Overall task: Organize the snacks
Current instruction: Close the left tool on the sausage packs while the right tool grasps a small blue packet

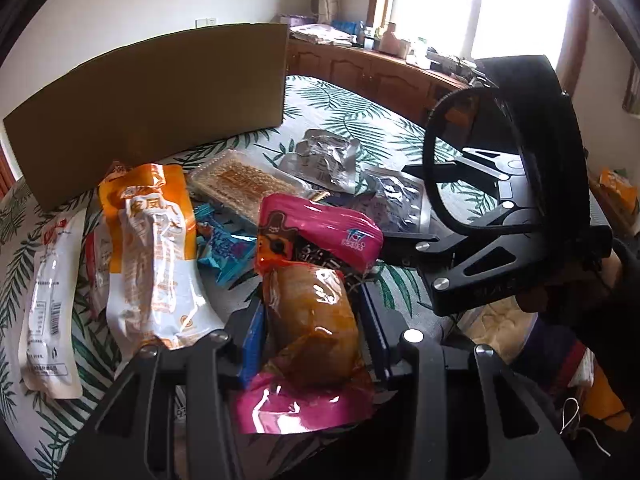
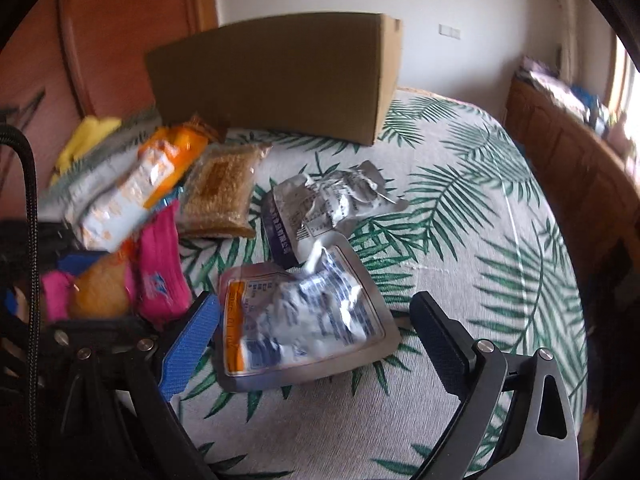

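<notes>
Left gripper [image 1: 312, 320]: fingers [image 1: 250, 344] closed against both sides of the pink snack packet [image 1: 316, 280], which lies between them on the leaf-print cloth [image 1: 352, 120] at about six o'clock of the left wrist view; the packet's clear window shows a brown piece inside.

Right gripper [image 2: 316, 340]: fingers [image 2: 188, 344] standing wide apart either side of the silver foil packet [image 2: 308, 320], which lies flat on the cloth at six o'clock of the right wrist view; neither pad appears to press it, though blur makes this uncertain.

Orange-and-white packet [image 1: 148, 248]: at nine o'clock of the pink one, just beside it; white packet [image 1: 50, 304] further out the same way.

Blue wrapper [image 1: 226, 252]: between the orange and pink packets, partly covered.

Clear tray of brown biscuit [image 1: 248, 184]: at twelve o'clock of the pink packet.

Crumpled silver pouch [image 1: 324, 160]: at one o'clock, near the tray.

Cardboard box [image 1: 152, 108]: upright at eleven o'clock, behind the heap.
</notes>
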Demonstrator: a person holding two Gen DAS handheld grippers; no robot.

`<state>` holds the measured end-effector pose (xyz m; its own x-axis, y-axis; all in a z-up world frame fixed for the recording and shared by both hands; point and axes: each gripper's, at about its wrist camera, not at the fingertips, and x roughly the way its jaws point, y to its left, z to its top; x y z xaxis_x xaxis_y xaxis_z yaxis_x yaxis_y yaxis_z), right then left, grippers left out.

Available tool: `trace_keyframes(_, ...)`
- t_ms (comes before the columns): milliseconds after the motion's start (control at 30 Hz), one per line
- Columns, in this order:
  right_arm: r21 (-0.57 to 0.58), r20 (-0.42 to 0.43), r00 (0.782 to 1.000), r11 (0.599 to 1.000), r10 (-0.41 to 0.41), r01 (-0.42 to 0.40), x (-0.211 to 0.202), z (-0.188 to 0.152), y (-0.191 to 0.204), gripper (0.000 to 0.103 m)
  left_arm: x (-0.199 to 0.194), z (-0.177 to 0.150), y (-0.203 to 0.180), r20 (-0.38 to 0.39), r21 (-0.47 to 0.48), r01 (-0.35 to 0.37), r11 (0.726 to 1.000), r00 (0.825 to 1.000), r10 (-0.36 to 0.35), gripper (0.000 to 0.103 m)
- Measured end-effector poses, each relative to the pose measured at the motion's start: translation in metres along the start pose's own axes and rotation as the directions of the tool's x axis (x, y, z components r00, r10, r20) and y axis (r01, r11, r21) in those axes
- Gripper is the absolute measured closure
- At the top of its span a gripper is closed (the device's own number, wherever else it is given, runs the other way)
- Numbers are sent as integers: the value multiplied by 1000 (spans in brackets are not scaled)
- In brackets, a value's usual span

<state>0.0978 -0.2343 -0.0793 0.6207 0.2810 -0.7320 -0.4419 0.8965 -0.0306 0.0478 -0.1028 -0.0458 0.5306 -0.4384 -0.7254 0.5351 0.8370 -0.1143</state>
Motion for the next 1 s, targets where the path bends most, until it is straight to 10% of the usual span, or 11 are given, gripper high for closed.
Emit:
trace_keyframes(200, -12, 11, 1000, 1000, 18, -18, -1, 0, -1, 11, -5, -5, 10, 19, -44, -2, 999, 1000, 3, 61)
trace_keyframes(433, 45, 35, 998, 997, 59, -61, -12, 1, -12, 44, -16, -9, 13, 41, -73, 0, 997, 999, 3, 61)
trace_keyframes(667, 63, 54, 996, 995, 77, -80, -21, -2, -10, 49, -21, -7, 12, 53, -82, 2, 997, 999, 2, 60)
trace_keyframes(833, 109, 111, 990, 989, 87, -99, -40, 1, -13, 81, -24, -6, 12, 57, -91, 2, 996, 998, 3, 60)
trace_keyframes(1000, 117, 123, 985, 984, 122, -137, -47, 6, -13, 89, -29, -5, 13, 67, -102, 4, 995, 998, 2, 60)
